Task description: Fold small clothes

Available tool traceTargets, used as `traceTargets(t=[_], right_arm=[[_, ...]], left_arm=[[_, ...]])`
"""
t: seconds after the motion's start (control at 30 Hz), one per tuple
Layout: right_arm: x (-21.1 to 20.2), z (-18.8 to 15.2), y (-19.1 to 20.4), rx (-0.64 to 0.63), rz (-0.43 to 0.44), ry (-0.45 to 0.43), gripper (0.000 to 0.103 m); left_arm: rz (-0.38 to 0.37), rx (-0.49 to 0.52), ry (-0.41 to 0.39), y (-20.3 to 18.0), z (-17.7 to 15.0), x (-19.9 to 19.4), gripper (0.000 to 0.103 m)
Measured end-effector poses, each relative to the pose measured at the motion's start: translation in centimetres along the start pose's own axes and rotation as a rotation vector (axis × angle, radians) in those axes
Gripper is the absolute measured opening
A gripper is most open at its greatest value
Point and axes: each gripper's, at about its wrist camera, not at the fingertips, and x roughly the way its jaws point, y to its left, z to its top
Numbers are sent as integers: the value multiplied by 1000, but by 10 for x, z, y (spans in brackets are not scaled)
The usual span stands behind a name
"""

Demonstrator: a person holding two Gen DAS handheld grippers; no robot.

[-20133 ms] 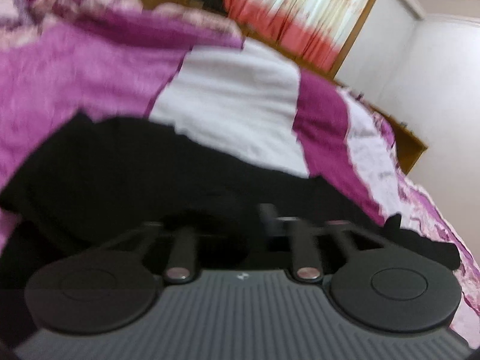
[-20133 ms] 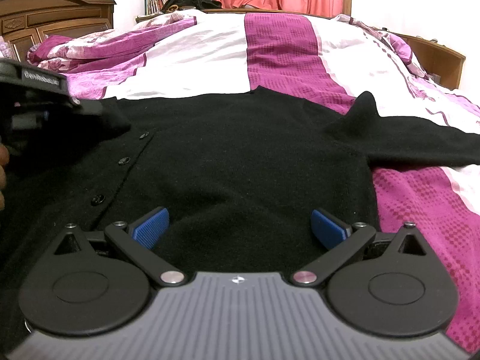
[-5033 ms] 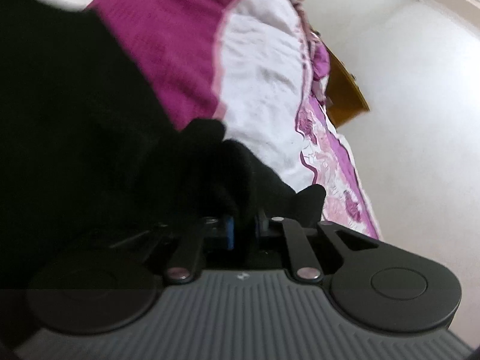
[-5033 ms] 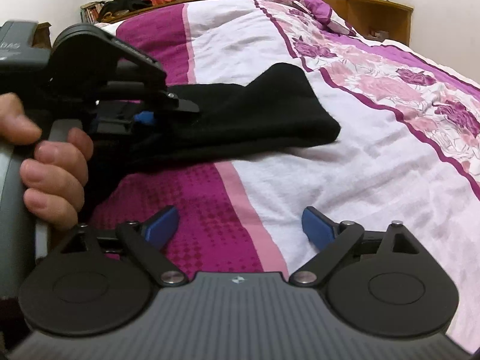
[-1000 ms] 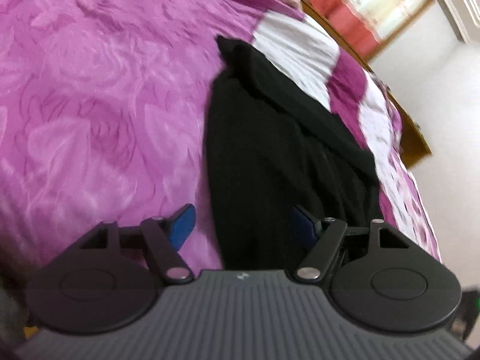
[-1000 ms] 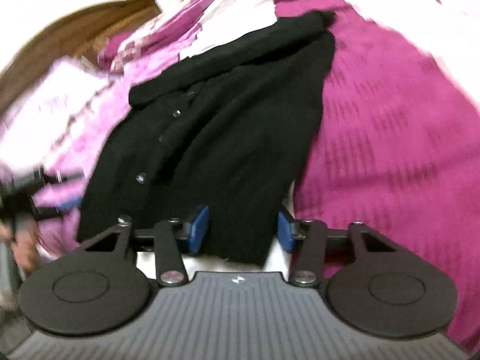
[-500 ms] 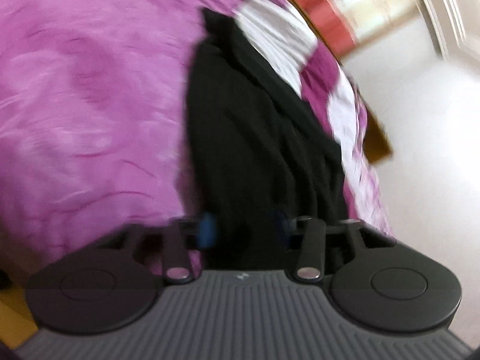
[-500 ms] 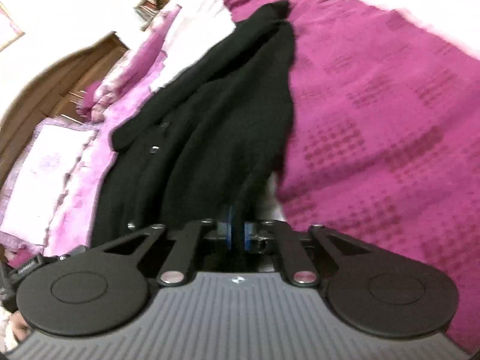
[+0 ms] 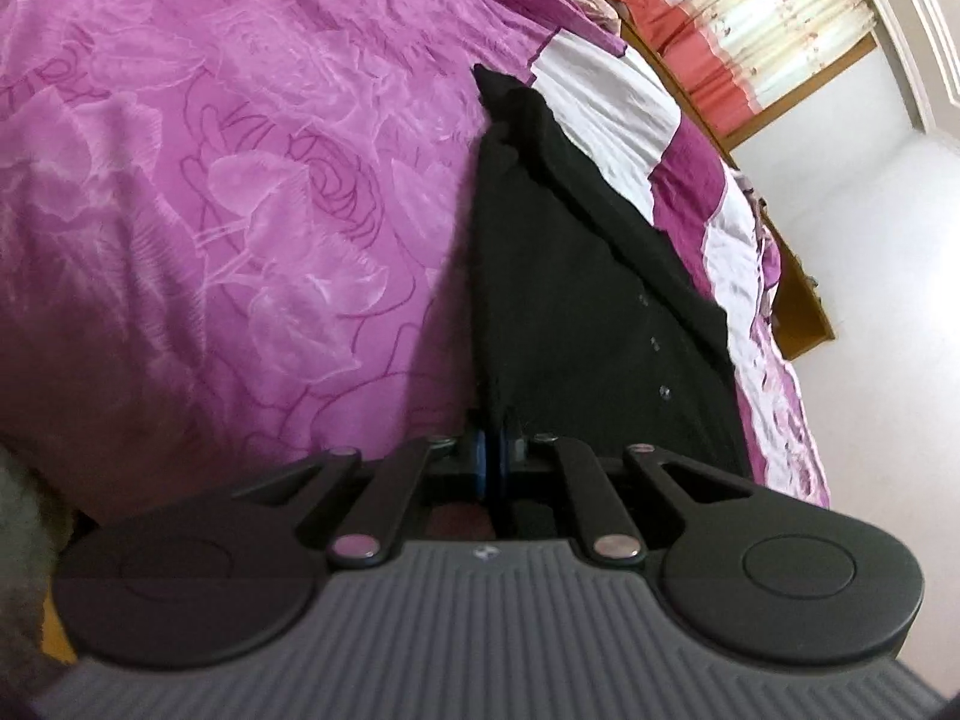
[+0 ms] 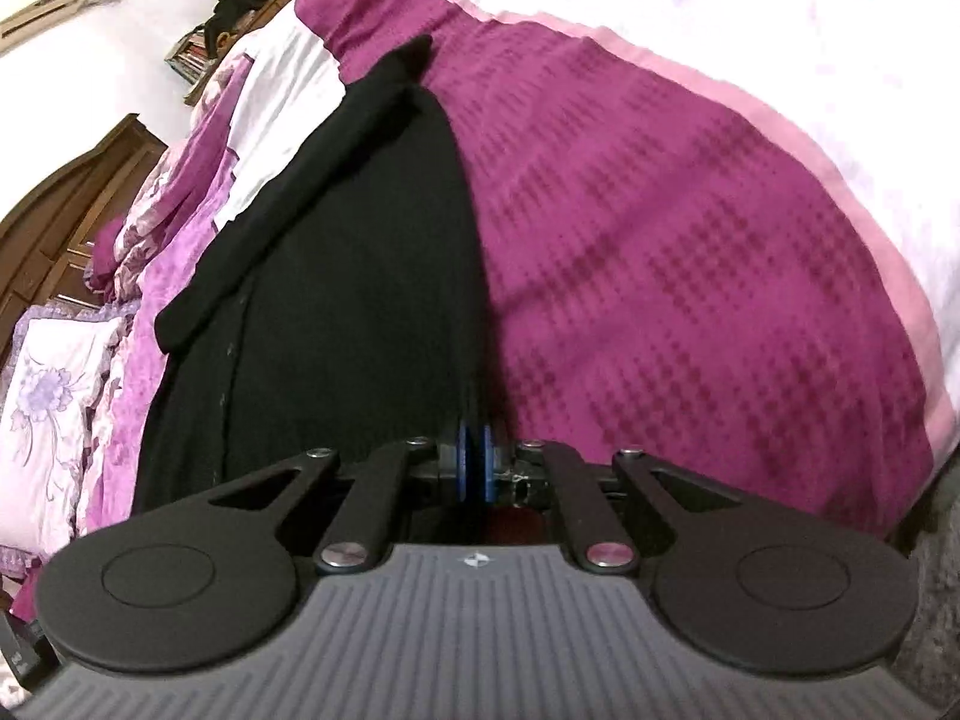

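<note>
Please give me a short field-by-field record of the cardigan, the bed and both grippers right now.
garment: black cardigan, buttoned, lying lengthwise on the bed, sleeve folded along it
surface: purple and white bedspread
left gripper: shut on the cardigan's near hem corner
right gripper: shut on the other near hem corner
background: coral curtain, wooden headboard

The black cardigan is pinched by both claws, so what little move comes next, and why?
Probably lift the near hem and carry it toward the far end. The left claw and right claw each pinch a near corner of the black cardigan, which lies long with sleeves already folded in.
</note>
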Motion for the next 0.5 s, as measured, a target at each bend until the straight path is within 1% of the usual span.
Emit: traceTargets(t=[0.07, 0.1, 0.17, 0.2, 0.23, 0.33, 0.4, 0.5], right_arm=[[-1, 1, -6, 33, 18, -1, 4], [-1, 4, -9, 58, 56, -14, 5], [-5, 7, -14, 82, 129, -45, 5], [-7, 11, -13, 82, 154, -68, 5], [-9, 16, -11, 78, 182, -90, 5], [-15, 24, -7, 71, 263, -136, 5], [-18, 28, -2, 60, 282, -153, 5], [-17, 35, 7, 42, 298, -145, 5]], left_arm=[[-4, -12, -6, 5, 1, -3, 5], [-13, -13, -30, 4, 2, -6, 5], [-77, -38, -87, 2, 7, -17, 5], [-114, -59, -101, 1, 12, -19, 5], [-130, -61, -113, -3, 15, -20, 5], [-140, -39, -140, -16, 25, -22, 5], [-154, -50, -148, -19, 30, -22, 5], [-136, -43, -161, -25, 36, -22, 5]])
